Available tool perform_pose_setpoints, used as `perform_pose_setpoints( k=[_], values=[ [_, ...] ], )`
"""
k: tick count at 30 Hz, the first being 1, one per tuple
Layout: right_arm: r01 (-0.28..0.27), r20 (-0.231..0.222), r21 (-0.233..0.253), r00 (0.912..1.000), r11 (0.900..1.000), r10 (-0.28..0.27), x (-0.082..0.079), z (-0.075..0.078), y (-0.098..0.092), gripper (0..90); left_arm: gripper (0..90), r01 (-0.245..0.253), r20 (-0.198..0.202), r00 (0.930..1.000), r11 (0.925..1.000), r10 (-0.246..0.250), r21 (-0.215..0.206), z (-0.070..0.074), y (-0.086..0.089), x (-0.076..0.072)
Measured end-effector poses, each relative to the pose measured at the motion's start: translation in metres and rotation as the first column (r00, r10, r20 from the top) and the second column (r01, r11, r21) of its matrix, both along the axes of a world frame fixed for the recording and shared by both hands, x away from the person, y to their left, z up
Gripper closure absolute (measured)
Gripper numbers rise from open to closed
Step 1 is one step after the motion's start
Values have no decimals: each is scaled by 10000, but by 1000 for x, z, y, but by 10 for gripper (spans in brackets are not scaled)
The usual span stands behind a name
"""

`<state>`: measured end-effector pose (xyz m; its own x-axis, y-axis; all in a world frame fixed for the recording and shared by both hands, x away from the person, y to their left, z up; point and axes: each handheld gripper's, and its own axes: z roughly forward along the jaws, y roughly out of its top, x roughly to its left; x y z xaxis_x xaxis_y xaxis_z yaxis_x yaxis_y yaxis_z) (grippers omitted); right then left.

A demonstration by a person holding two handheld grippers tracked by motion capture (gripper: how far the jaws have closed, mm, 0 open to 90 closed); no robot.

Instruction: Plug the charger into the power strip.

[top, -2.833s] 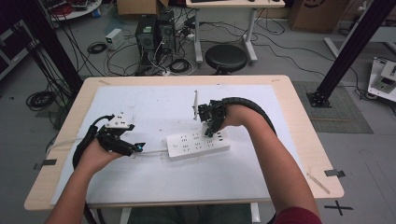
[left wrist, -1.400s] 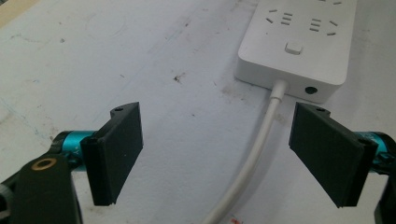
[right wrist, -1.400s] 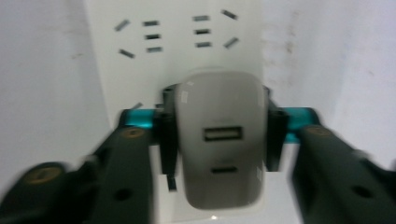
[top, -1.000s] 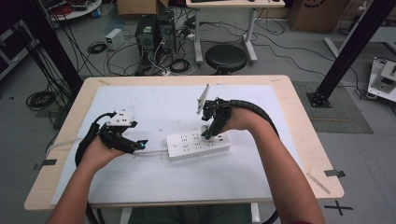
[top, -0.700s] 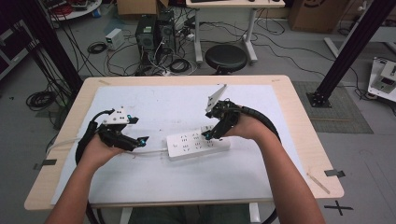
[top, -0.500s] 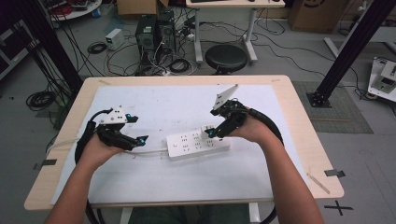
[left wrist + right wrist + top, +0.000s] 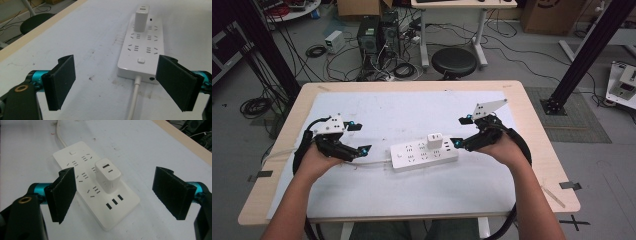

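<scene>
A white power strip (image 7: pixel 424 154) lies mid-table on a white mat. A white charger block (image 7: pixel 434 140) stands plugged into its right half, seen also in the right gripper view as the charger (image 7: pixel 108 178) on the strip (image 7: pixel 100 195). In the left gripper view the strip (image 7: pixel 143 47) runs away from me, its white cord (image 7: pixel 133 100) leading back toward the camera. My left gripper (image 7: pixel 357 137) is open at the strip's left, apart from it. My right gripper (image 7: pixel 461 131) is open at the strip's right end, nothing between its jaws.
The white mat (image 7: pixel 377 110) covers most of the wooden table (image 7: pixel 532 125). A black stool (image 7: pixel 454 61), computer towers (image 7: pixel 377 32) and tangled cables stand on the floor beyond the far edge. A black frame post (image 7: pixel 587 55) rises at the right.
My right gripper has let go of the charger, now standing in the strip, and drawn back to the right with jaws open. My left gripper shifted slightly and stays open.
</scene>
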<state>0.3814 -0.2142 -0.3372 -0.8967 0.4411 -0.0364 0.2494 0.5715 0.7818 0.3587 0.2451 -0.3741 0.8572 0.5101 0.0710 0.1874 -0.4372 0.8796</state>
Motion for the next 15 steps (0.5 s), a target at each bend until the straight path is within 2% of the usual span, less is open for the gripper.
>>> perform_pose_setpoints(
  k=[3, 7, 15],
  values=[
    [123, 54, 105, 9999, 9999, -124, -1, -4, -2, 198, 163, -285, -82, 9996, 9996, 284, -22, -4, 3, -1],
    [432, -219, 33, 9988, 9991, -431, 2, -11, -5, 198, 164, -535, -156, 9984, 9985, 536, 58, -5, 8, -2],
    [725, -304, 89, 9969, 9973, -722, 5, -14, -9, 198, 164, -709, -149, 9974, 9974, 710, 86, -5, 8, -4]
  ],
)
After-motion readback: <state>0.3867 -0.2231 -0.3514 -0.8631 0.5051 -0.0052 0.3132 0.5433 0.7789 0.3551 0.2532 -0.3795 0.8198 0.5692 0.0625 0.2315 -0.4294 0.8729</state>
